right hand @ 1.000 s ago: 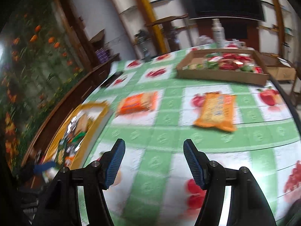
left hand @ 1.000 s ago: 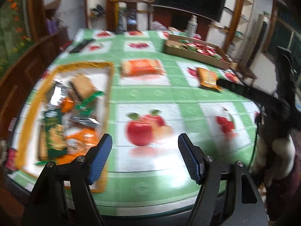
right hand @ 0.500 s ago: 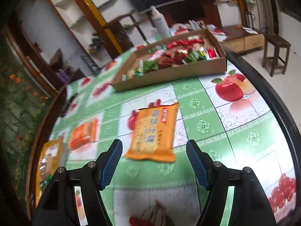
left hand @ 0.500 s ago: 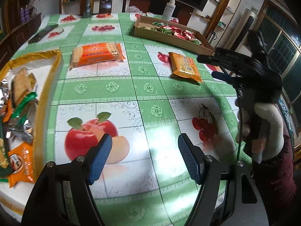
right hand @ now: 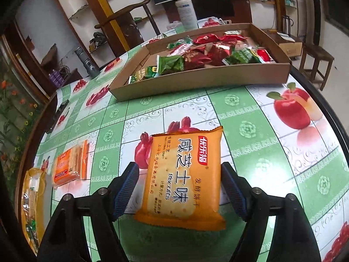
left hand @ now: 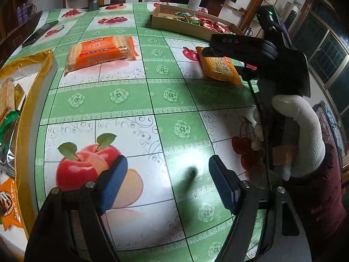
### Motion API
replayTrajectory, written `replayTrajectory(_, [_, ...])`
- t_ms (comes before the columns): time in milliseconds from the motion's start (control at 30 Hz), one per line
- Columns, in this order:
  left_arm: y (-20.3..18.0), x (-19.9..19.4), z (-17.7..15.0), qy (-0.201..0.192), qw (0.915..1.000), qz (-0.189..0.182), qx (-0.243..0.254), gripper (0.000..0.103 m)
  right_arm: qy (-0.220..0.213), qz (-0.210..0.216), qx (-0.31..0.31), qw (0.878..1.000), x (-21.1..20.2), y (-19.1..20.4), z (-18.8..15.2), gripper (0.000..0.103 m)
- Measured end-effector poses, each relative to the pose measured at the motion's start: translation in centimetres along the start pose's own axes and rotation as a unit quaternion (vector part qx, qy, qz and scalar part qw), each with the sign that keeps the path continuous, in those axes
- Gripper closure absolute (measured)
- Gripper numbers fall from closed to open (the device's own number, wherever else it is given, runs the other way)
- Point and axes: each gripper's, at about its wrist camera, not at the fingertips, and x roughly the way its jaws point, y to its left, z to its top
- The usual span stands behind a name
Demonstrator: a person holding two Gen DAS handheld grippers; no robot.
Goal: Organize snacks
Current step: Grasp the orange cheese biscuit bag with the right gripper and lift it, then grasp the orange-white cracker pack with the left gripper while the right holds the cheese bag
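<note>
The right gripper (right hand: 180, 187) is spread wide with its blue-padded fingers (right hand: 126, 188) on either side of the flat orange biscuit packet (right hand: 182, 175), which lies on the green fruit-patterned tablecloth (right hand: 250, 152); whether either pad touches the wrapper cannot be told. The left gripper (left hand: 168, 183) is equally wide open and holds nothing, above a printed apple. A shallow brown cardboard tray (right hand: 218, 78) of red and green wrapped snacks sits beyond the packet, and a longer orange cracker pack (left hand: 101, 50) lies well to the left, near a gold-rimmed tray (left hand: 32, 91).
</note>
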Motion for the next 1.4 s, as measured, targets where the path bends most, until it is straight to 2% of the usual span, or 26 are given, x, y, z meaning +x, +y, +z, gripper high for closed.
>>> replayTrajectory(33, [-0.2, 0.1, -0.1, 0.000, 1.0000, 0.002, 0.004, 0.019, -0.001, -0.003, -0.005, 1.000, 0.2, 0.2, 0.1, 0.021])
replayTrajectory(200, [-0.6, 0.4, -0.1, 0.001, 0.9998, 0.010, 0.014, 0.012, -0.011, -0.023, -0.037, 0.999, 0.5, 1.1, -0.2, 0.020])
replayTrajectory(267, [-0.7, 0.5, -0.2, 0.003, 0.9998, 0.010, 0.014, 0.001, -0.013, -0.032, -0.052, 0.998, 0.6, 1.4, -0.4, 0.020])
replayTrajectory(433, [-1.5, 1.1, -0.1, 0.026, 0.9986, 0.028, 0.037, 0.000, -0.012, -0.050, -0.076, 0.996, 0.9, 2.0, -0.7, 0.022])
replayTrajectory(567, [-1.6, 1.3, 0.3, 0.051, 0.9972, 0.027, 0.048, 0.000, -0.013, -0.058, -0.081, 0.995, 0.8, 1.7, -0.7, 0.030])
replayTrajectory(667, [0.0, 1.1, 2.5, 0.072, 0.9970, -0.024, 0.010, 0.000, -0.012, -0.050, -0.081, 0.995, 0.6, 1.4, -0.7, 0.030])
replayTrajectory(700, [0.7, 0.7, 3.7, 0.068, 0.9974, -0.025, 0.001, 0.000, -0.012, -0.048, -0.079, 0.996, 0.6, 1.3, -0.8, 0.030])
replayTrajectory(867, [3.3, -0.9, 11.8, -0.006, 0.9992, 0.035, 0.019, 0.000, -0.016, -0.040, -0.076, 0.996, 0.4, 1.2, -0.9, 0.030])
replayTrajectory(933, [4.7, -0.2, 15.0, -0.033, 0.9969, 0.070, 0.016, 0.000, -0.015, -0.038, -0.075, 0.996, 0.4, 1.2, -0.9, 0.029])
replayTrajectory(1000, [6.4, 1.4, 17.4, -0.040, 0.9964, 0.075, -0.006, 0.000, -0.012, -0.033, -0.071, 0.997, 0.4, 1.1, -0.7, 0.028])
replayTrajectory(1100, [8.8, 4.4, 19.5, -0.033, 0.9965, 0.057, -0.052, 0.000, -0.008, -0.024, -0.065, 0.998, 0.3, 0.8, -0.5, 0.028])
replayTrajectory(1200, [9.8, 6.7, 20.5, -0.020, 0.9951, 0.062, -0.074, 0.000, -0.008, -0.025, -0.065, 0.998, 0.4, 0.9, -0.4, 0.028])
replayTrajectory(1300, [10.0, 8.5, 20.3, 0.025, 0.9925, 0.086, -0.084, 0.000, -0.008, -0.031, -0.071, 0.997, 0.5, 1.1, -0.4, 0.028])
replayTrajectory(1400, [9.9, 8.9, 19.0, 0.058, 0.9914, 0.078, -0.087, 0.000, -0.007, -0.029, -0.066, 0.997, 0.5, 1.0, -0.4, 0.028])
